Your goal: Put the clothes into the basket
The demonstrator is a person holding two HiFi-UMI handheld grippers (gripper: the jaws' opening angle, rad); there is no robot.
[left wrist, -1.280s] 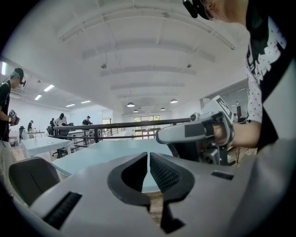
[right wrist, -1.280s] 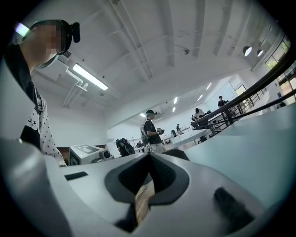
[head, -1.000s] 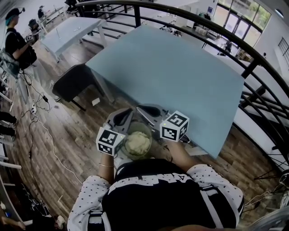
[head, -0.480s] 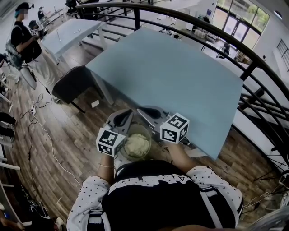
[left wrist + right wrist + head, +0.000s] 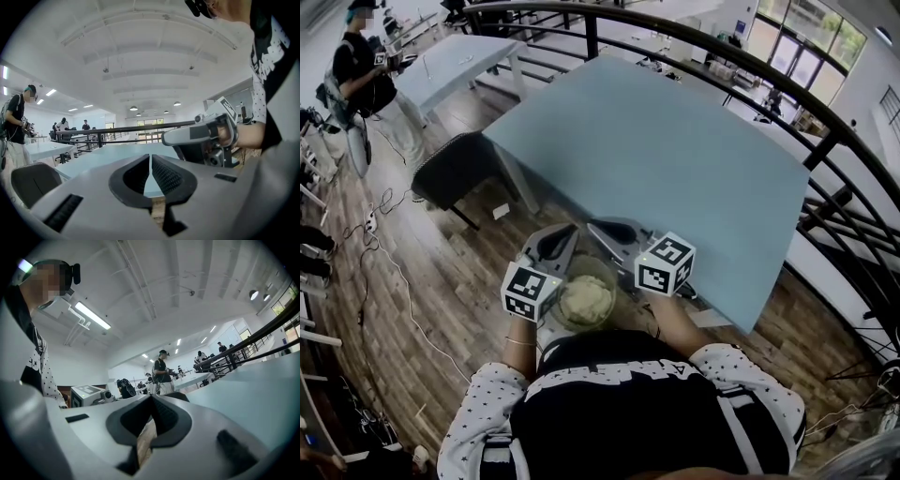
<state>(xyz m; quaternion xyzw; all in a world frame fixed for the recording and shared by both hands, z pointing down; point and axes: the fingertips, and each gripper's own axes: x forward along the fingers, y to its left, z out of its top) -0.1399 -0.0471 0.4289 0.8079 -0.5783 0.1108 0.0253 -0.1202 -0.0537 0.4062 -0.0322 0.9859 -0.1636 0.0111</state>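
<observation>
One blue table (image 5: 656,159) fronts the closed left hand-held gripper (image 5: 150,159).

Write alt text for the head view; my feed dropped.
Seen from above, the left tongs and right tongs, both shut and empty, point side by side at the near edge of a light-blue table. Just below them sits a round container of something pale; a dark chair stands at left.

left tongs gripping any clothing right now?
No: the left tongs are shut pad against pad with nothing between them, and only the blue table shows beyond.
</observation>
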